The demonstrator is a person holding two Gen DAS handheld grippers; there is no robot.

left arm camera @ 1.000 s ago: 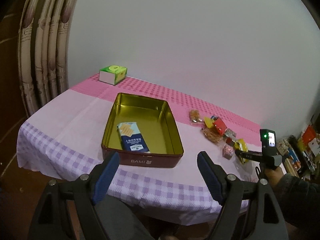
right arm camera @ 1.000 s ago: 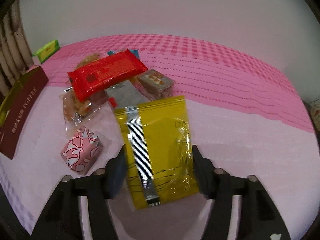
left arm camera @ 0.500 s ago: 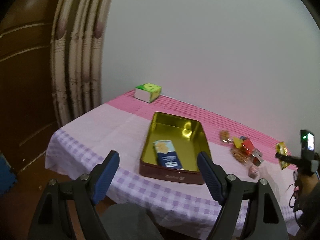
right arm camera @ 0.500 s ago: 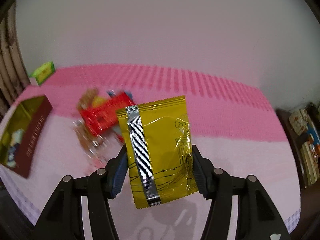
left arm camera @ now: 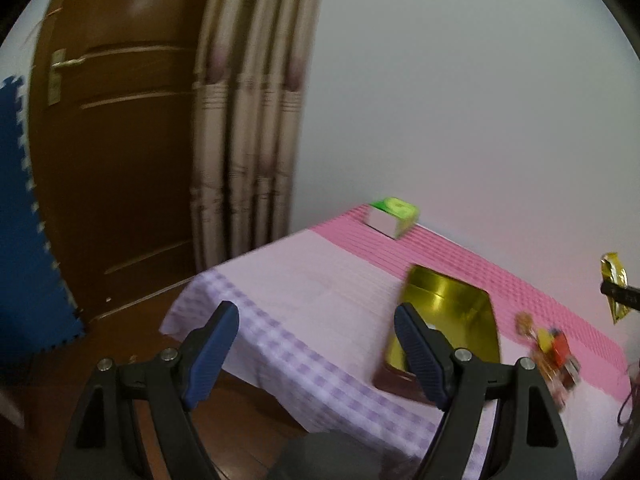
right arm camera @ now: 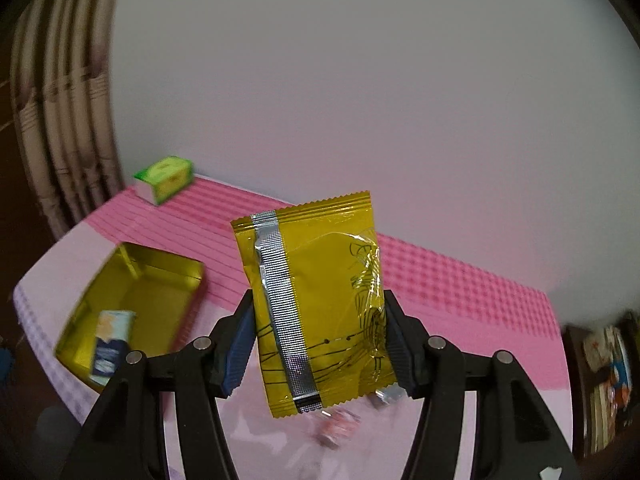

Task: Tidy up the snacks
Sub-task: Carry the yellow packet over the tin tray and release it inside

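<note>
My right gripper (right arm camera: 316, 344) is shut on a yellow foil snack packet (right arm camera: 320, 300) with a silver seam, held well above the table. Below and to its left lies the gold-lined tin (right arm camera: 132, 304) with a blue and white snack pack (right arm camera: 110, 344) inside. My left gripper (left arm camera: 316, 344) stands open with nothing between its blue pads, off the table's near-left corner. In the left wrist view the tin (left arm camera: 452, 300) shows beside the right finger, the loose snack pile (left arm camera: 552, 352) lies to its right, and the yellow packet (left arm camera: 614, 284) hangs in the air at the far right.
A green and white box (right arm camera: 164, 178) stands at the back left of the pink checked tablecloth (left arm camera: 304, 280). A brown door (left arm camera: 108, 152), striped curtains (left arm camera: 248, 120) and a blue foam mat (left arm camera: 24, 220) are left of the table. Cluttered shelves (right arm camera: 608, 380) stand at the right.
My right gripper has lifted the yellow packet off the table and swung left toward the tin. My left gripper has pulled back and turned left, bringing the door and curtains into view.
</note>
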